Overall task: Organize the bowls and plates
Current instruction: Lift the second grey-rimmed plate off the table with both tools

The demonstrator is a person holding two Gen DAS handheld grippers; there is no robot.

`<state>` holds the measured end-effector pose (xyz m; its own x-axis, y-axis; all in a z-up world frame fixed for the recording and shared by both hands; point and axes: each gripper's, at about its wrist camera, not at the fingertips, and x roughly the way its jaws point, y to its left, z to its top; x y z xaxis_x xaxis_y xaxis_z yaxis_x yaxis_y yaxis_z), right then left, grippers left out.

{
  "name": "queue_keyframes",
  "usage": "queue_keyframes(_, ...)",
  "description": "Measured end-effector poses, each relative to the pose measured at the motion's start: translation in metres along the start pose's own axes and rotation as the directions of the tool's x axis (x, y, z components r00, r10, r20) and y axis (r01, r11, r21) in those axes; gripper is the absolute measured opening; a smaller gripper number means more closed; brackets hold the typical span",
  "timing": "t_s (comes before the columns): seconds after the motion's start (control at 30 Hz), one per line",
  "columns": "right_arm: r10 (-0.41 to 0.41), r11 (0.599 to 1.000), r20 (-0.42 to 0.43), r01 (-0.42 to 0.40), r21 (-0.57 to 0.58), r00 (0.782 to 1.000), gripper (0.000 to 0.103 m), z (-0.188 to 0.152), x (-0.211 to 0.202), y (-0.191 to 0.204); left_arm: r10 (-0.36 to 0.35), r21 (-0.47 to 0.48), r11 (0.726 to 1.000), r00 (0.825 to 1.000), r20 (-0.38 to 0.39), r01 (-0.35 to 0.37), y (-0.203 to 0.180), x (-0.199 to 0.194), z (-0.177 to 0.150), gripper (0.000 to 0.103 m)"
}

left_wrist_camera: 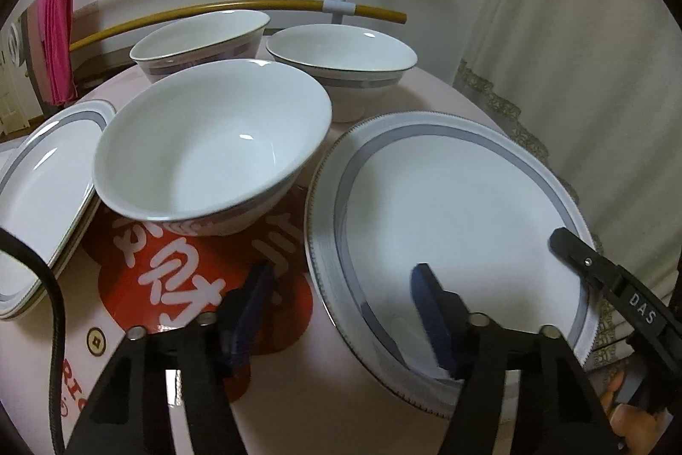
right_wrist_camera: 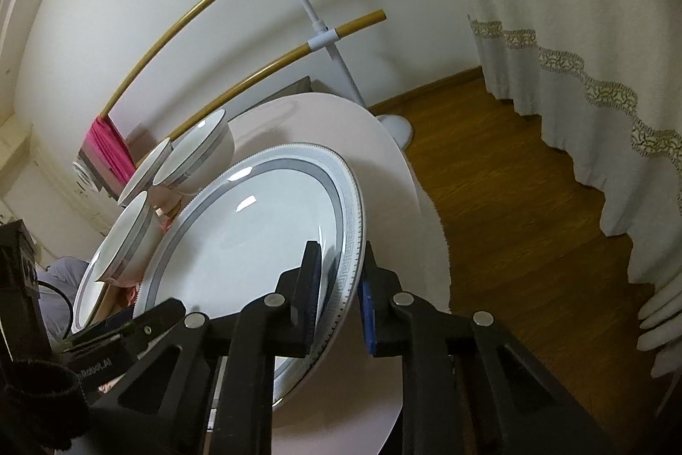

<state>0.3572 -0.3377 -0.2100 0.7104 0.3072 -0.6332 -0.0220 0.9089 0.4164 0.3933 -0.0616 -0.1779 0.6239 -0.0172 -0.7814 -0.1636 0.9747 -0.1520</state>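
The large plate (left_wrist_camera: 447, 224) with the grey band fills the lower right of the left wrist view, lying on the pale round desk (left_wrist_camera: 298, 391). The left tongs (left_wrist_camera: 341, 310) straddle its near-left rim: one blue pad (left_wrist_camera: 434, 323) sits over the plate's well, the other (left_wrist_camera: 251, 297) outside over the red printed sheet (left_wrist_camera: 170, 284), the jaws half apart and, as far as can be seen, not yet pressing on the rim. In the right wrist view the same plate (right_wrist_camera: 255, 241) runs from centre toward lower right, and the right tongs (right_wrist_camera: 341, 310) are closed on its right-hand rim, the patterned edge pinched between the two pads. So the plate lies straight ahead of both tongs, each meeting it edge-on from opposite sides, its flat face level with the desk. The right hand already has its hold; the left is as near but has still to clamp, I judge. Three bowls stand beyond: a wide one (left_wrist_camera: 213, 143) at centre left, just beside the plate's rim, and two (left_wrist_camera: 200, 41) (left_wrist_camera: 341, 67) behind it. More plates (left_wrist_camera: 47, 195) are stacked at the left edge. Any lift would have to clear the near bowl.
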Motion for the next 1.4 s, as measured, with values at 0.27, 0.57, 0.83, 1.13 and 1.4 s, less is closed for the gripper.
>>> queue_keyframes(0.27, 0.02, 1.0, 0.002, -0.02, -0.004, 1.0, 0.016, 0.002, 0.005, -0.002, -0.037, 0.001, 0.999, 0.999, 0.01, 0.037, 0.003, 0.009, 0.003, 0.038)
queue_keyframes(0.57, 0.016, 1.0, 0.016, -0.016, -0.023, 1.0, 0.015, -0.003, 0.002, 0.001, -0.076, -0.027, 0.997, 0.997, 0.014, 0.077, 0.016, 0.011, 0.005, 0.025)
queue_keyframes(0.83, -0.002, 0.999, 0.031, 0.003, -0.032, 1.0, 0.016, -0.011, -0.013, 0.006, -0.114, -0.012, 0.993, 0.993, 0.019, 0.114, 0.022, 0.0, 0.002, 0.02)
queue_keyframes(1.13, -0.022, 1.0, 0.036, 0.022, -0.021, 0.999, 0.018, -0.025, -0.038, 0.011, -0.14, 0.038, 0.99, 0.989, 0.043, 0.139, 0.031, -0.027, -0.009, 0.019)
queue_keyframes(1.4, -0.006, 0.999, 0.034, 0.007, -0.04, 0.999, 0.019, -0.045, -0.06, 0.037, -0.155, 0.046, 0.987, 0.985, 0.079, 0.151, 0.059, -0.071, -0.031, 0.019)
